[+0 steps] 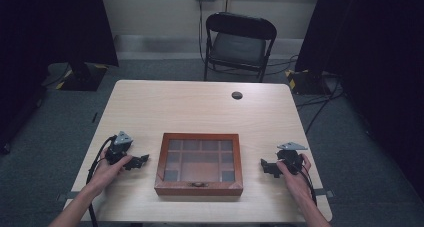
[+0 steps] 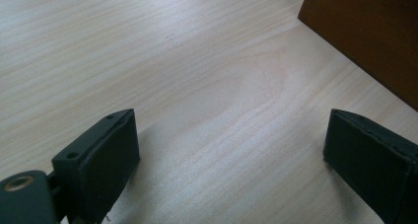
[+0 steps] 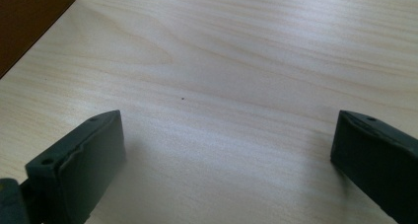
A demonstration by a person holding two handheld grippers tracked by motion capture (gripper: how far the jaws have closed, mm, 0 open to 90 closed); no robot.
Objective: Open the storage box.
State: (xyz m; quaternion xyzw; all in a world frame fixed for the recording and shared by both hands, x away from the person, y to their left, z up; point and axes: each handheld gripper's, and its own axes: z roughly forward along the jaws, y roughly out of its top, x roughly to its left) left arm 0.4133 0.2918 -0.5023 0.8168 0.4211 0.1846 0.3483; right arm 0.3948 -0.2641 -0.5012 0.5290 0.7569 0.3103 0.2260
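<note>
— Wooden box (image 1: 199, 188), glass lid with a grid of panes, shut, sitting at the near middle of the table (image 1: 200, 107). Small metal catch on its front edge, at 6 o'clock of the box.

— Where are the grippers?

— Left gripper (image 1: 140, 161) lies at 9 o'clock of the box, near it but not touching; the person's left hand (image 1: 111, 167) holds it low on the table. Right gripper (image 1: 266, 166) is at 3 o'clock, also apart from the box, held in the right hand (image 1: 295, 172). Both point inward at the box.

— Jaws?

— Left gripper view: the 2 black jaws stand wide apart, bare tabletop between them, nothing held. A brown corner of the box shows at about 1 o'clock of that view. Right gripper view: same, 2 jaws spread as wide as they go, bare wood grain between them, and the box's corner sits at about 11 o'clock.

— Anything else?

— A black folding chair (image 1: 240, 42) stands beyond the table at 12 o'clock, and a dark round hole (image 1: 237, 95) sits near the table's far edge.
</note>
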